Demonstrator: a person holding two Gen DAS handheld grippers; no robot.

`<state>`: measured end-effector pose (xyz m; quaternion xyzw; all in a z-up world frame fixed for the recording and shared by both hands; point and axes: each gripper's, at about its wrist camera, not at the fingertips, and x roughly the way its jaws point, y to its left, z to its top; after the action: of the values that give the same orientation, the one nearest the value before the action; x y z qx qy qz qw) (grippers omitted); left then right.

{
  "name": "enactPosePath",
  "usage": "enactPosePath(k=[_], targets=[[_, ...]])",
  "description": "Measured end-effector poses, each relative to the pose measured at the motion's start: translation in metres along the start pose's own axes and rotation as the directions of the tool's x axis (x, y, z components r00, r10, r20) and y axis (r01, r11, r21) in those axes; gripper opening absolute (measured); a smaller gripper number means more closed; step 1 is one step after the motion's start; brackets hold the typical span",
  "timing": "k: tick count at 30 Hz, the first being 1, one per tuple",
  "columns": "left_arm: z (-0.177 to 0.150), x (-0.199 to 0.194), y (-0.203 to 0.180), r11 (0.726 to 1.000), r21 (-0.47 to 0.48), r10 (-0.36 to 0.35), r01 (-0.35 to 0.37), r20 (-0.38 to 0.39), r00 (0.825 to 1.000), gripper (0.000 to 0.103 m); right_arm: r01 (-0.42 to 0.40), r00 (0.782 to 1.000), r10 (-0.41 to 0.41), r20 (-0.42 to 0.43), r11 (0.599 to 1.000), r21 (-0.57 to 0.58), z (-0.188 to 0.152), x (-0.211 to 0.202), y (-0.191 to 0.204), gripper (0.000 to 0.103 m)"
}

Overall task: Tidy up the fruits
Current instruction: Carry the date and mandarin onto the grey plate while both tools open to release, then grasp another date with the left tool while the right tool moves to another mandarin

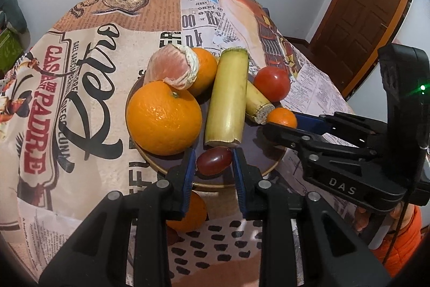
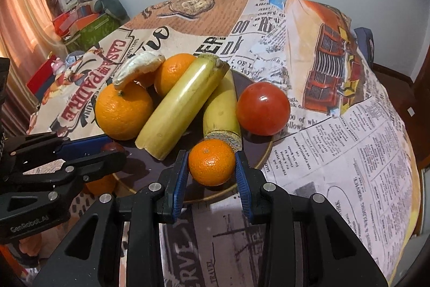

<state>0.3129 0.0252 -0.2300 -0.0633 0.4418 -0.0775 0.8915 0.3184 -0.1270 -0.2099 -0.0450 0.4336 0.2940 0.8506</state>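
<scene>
Both jaws stand released: left gripper [image 1: 212, 166] around grape [image 1: 214, 160], right gripper [image 2: 212, 166] around mandarin [image 2: 211, 162].

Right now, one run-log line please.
left hand-held gripper: open around grape | right hand-held gripper: open around small mandarin | both on plate

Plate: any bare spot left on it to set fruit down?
The plate is crowded at the back. Bare patches: the front strip between the grape and the small mandarin, inside the near rim, and a sliver before the tomato. Both tongs hover there.
</scene>
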Motion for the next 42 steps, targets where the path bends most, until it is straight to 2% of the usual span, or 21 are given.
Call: enactPosePath(k=[2,4,11,13,14,26,34,42], targets=[[0.0,0.001,0.002,1.0,-0.008,0.002,-0.002,0.003,1.0,0.044,-0.002,1.0,0.002,-0.004,1.0,0.003,0.0,0.002,0.0,0.032],[0.0,0.0,0.002,1.0,-0.017,-0.019,0.019,0.006,1.0,0.049,0.002,1.0,-0.002,-0.007,1.0,0.008,0.001,0.003,-0.001,0.032],[-0.002,-0.007,0.0,1.0,-0.006,-0.007,0.007,0.021,1.0,0.049,0.0,1.0,0.0,-0.008,1.0,0.025,0.0,-0.002,-0.005,0.034],[-0.003,-0.014,-0.001,1.0,0.0,-0.006,0.006,0.032,0.999,0.049,0.009,1.0,-0.009,0.008,1.0,0.026,0.001,-0.007,-0.005,0.042],[-0.003,-0.019,-0.002,1.0,0.004,-0.003,0.003,0.039,0.999,0.049,0.015,1.0,-0.015,0.019,1.0,0.024,0.002,-0.011,-0.004,0.042],[-0.006,-0.075,0.009,0.998,-0.013,0.055,-0.054,0.101,0.993,0.049,0.007,0.996,-0.007,0.087,1.0,0.007,0.001,-0.053,0.016,0.042],[-0.026,-0.078,0.023,0.996,-0.021,0.088,-0.087,0.048,0.995,0.049,0.005,0.996,-0.004,0.084,1.0,-0.008,-0.009,-0.063,0.031,0.042],[-0.054,-0.049,0.033,0.997,-0.023,0.073,-0.075,-0.056,0.996,0.049,-0.009,0.999,0.009,0.043,1.0,-0.009,-0.022,-0.053,0.041,0.043]])
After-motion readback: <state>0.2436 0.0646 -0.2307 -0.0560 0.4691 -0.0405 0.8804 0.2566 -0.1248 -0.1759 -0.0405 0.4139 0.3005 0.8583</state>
